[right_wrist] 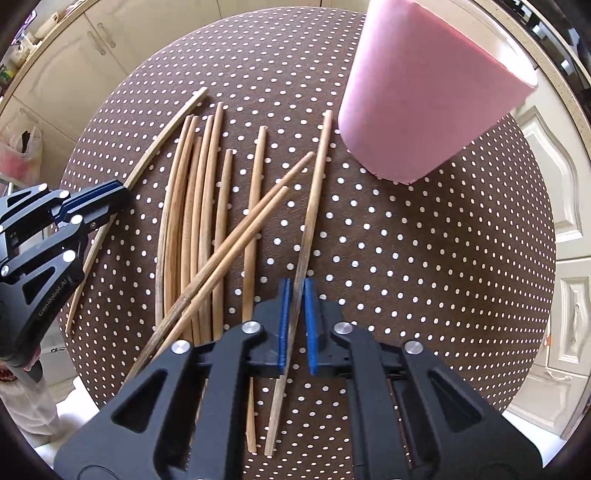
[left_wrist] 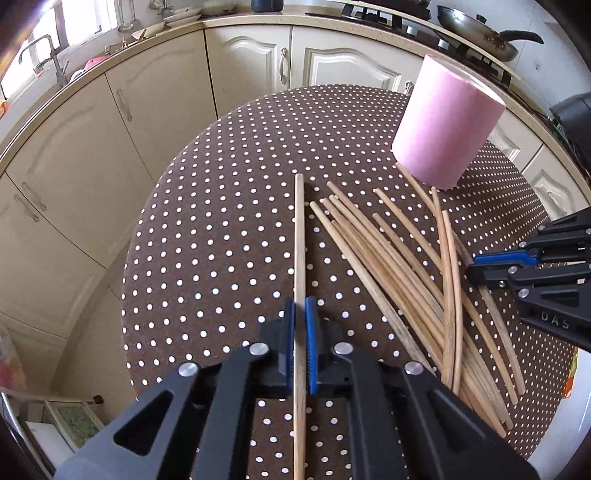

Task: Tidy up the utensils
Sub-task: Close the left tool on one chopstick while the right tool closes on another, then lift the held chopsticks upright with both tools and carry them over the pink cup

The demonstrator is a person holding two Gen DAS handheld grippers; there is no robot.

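Several wooden chopsticks [left_wrist: 399, 266] lie loose on the brown polka-dot table [left_wrist: 221, 229], and show in the right wrist view [right_wrist: 207, 206]. A pink cylindrical holder [left_wrist: 445, 122] stands at the far right of the pile, also in the right wrist view [right_wrist: 424, 92]. My left gripper [left_wrist: 300, 306] is shut on one chopstick [left_wrist: 299, 236] to the left of the pile. My right gripper [right_wrist: 298, 291] is shut on another chopstick [right_wrist: 314, 192] whose tip ends beside the holder's base. Each gripper shows in the other's view: the right [left_wrist: 480, 267], the left [right_wrist: 118, 194].
Cream kitchen cabinets [left_wrist: 110, 147] and a countertop ring the table. A sink tap [left_wrist: 48, 55] is at the far left and a frying pan [left_wrist: 480, 33] sits on the stove at the far right. The table's right half in the right wrist view [right_wrist: 424, 258] bears only the holder.
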